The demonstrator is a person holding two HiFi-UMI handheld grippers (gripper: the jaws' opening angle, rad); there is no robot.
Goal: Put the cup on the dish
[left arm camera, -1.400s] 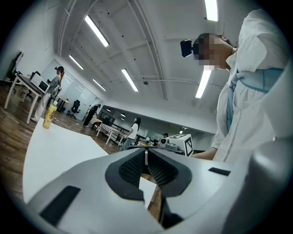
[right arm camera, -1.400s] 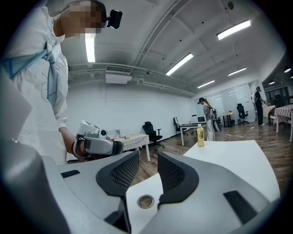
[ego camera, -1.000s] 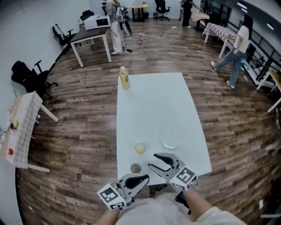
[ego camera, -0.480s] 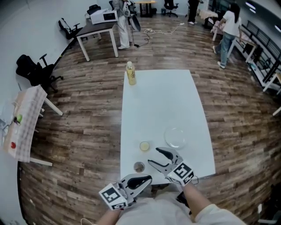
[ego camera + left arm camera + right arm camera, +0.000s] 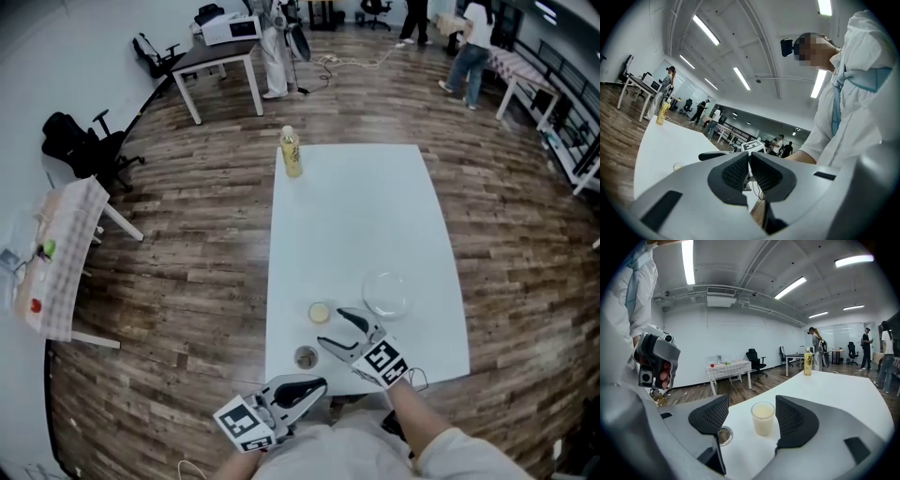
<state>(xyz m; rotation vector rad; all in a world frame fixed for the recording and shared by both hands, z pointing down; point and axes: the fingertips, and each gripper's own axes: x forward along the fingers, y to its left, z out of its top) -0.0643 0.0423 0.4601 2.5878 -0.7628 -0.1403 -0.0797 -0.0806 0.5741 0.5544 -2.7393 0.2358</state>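
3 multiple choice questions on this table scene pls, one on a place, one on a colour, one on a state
1. Where on the table does the bottle stand? A near edge B far left corner C middle
2. What colour is the liquid in the cup? A pale yellow B red C blue
3. How do the right gripper's jaws stand? A shut on the cup B shut, empty C open

1 B: the head view shows it at that corner.
2 A: the right gripper view shows it pale yellow.
3 C: the jaws have just been opening, and the cup stands in line with the gap, untouched.
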